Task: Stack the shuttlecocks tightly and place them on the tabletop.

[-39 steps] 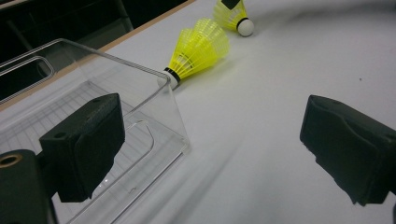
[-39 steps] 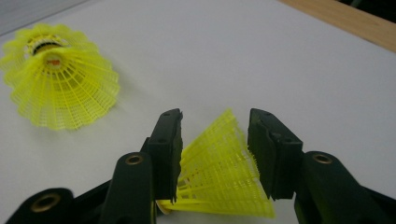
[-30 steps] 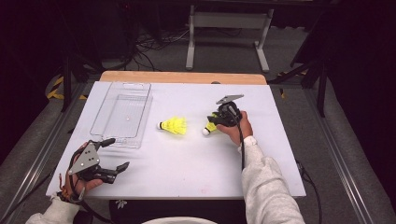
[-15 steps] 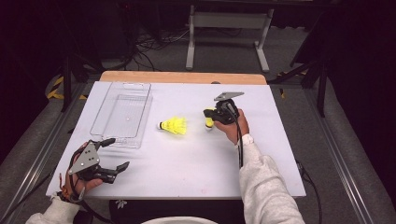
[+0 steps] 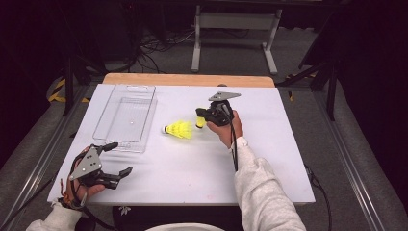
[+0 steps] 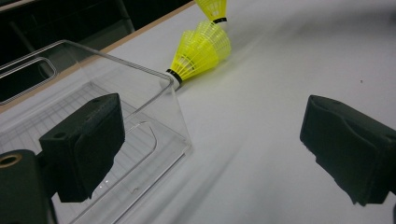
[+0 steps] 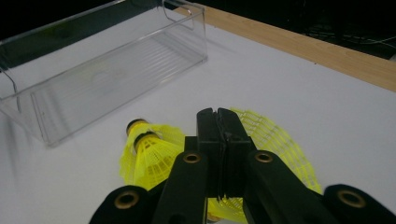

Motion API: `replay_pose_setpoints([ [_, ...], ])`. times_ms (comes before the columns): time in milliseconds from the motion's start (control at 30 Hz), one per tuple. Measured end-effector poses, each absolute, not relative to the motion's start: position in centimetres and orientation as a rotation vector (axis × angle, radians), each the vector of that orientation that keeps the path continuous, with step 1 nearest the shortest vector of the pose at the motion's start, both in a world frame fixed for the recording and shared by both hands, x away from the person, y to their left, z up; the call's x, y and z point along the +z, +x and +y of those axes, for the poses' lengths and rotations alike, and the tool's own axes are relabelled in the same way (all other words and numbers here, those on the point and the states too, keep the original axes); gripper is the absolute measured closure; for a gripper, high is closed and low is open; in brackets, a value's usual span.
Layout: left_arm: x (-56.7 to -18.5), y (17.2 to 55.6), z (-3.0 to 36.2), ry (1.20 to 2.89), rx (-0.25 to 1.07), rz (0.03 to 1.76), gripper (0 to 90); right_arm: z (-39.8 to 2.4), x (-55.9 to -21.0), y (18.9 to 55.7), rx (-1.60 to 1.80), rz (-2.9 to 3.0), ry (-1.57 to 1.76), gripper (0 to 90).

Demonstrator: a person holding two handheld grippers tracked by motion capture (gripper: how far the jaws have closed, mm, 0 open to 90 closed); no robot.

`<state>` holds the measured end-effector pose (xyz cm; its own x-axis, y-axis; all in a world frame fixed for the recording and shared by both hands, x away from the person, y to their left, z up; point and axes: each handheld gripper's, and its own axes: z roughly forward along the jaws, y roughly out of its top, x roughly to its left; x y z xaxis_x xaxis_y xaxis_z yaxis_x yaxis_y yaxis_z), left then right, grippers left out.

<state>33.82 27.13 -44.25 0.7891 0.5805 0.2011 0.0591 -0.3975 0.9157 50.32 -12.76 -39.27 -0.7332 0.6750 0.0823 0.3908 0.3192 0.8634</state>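
In the high view's centre, the right gripper pinches a yellow netted plastic shuttlecock just beside a second yellow shuttlecock lying on the white table. The right gripper view shows its jaws pressed together on the netted skirt. At lower left, the left gripper stands spread near the clear plastic bin

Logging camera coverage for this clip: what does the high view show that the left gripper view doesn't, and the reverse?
High view alone: both hands, the right gripper shut on a yellow shuttlecock, and the floor around the table. Left gripper view alone: a close look between the left gripper's wide-open jaws at the clear bin's corner. Both: bin, table, lying shuttlecock.
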Motion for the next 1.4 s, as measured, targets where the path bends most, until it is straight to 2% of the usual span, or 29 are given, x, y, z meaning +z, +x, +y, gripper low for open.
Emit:
replay_pose_setpoints([
  [567,-44.2,33.8,27.1,1.917,0.614,0.482,7.4,-13.0,-42.3,49.8,1.459,2.242,1.119,86.2],
  [733,-44.2,33.8,27.1,1.918,0.619,0.481,7.5,-13.8,-42.4,49.5,1.421,2.259,1.121,80.2],
  [800,-44.2,33.8,27.1,1.919,0.619,0.482,7.5,-14.0,-42.4,49.3,1.37,2.301,1.108,73.9],
  [1100,-44.2,33.8,27.0,1.922,0.618,0.482,7.4,-15.0,-42.8,48.9,1.269,2.407,1.059,62.3],
  [1400,-44.2,33.8,26.9,1.925,0.62,0.48,7.5,-16.1,-43.5,48.4,1.239,2.46,1.051,58.9],
])
